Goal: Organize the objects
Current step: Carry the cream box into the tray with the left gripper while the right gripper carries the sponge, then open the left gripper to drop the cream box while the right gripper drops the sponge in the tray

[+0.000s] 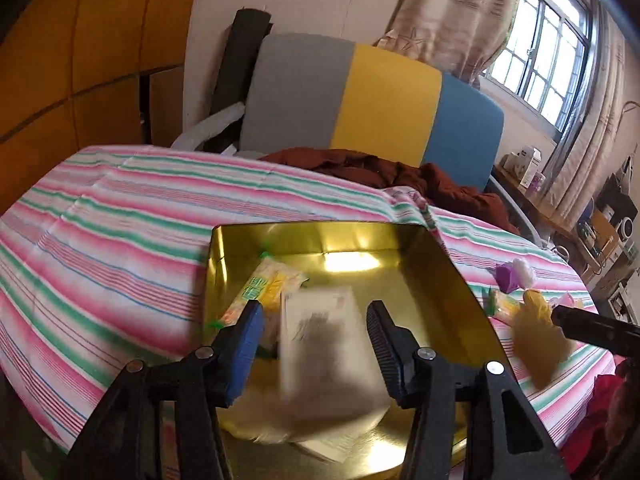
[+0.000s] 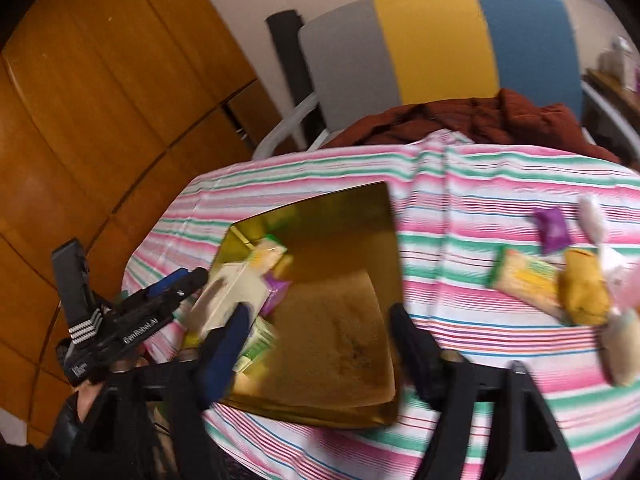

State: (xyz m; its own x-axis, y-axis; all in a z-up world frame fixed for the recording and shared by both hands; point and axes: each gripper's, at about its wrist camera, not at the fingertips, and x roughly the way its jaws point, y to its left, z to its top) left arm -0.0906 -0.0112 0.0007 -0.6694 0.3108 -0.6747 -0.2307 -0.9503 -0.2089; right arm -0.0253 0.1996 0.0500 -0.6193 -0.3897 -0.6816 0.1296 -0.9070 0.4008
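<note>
tin: gold metal box (image 1: 440, 276) sits open on the striped cloth (image 1: 100, 216), near the table's front edge; inner walls shiny, floor part bare on the right side

in the tin: green/yellow snack pack (image 1: 264, 284) at the left wall, a white paper packet (image 1: 320, 332) blurred just in front of it; right wrist view also shows a purple wrapper (image 2: 276, 290) and another green pack (image 2: 260, 344) low on the tin's left side

L gripper: (image 1: 316, 336) over the tin's near-left part, jaws wide apart; the white packet lies between them but I see no pad touching it, looks let go or falling, blur too strong to be sure

R gripper: (image 2: 320, 340) over the tin's near edge, jaws wide, nothing between them, only tin floor behind

left on the cloth: purple wrapper (image 2: 554, 230), green/yellow pack (image 2: 524, 278), yellow pouch (image 2: 584, 288), pale pinkish bits (image 2: 616, 276) beside it, all grouped to the right of the tin, well apart from it

done so far: approx 4 items in the tin, by my count

to do: the right-side cluster, 4 or 5 pcs, exact no. unclear w/ blur; so roughly halfway, my guess

next: R gripper is the nearer one to that cluster, so probably it goes for the green pack first

bkgd: chair w/ grey, yellow, blue back (image 1: 360, 100) and brown cloth (image 1: 400, 176) behind the table, not part of the job
</note>
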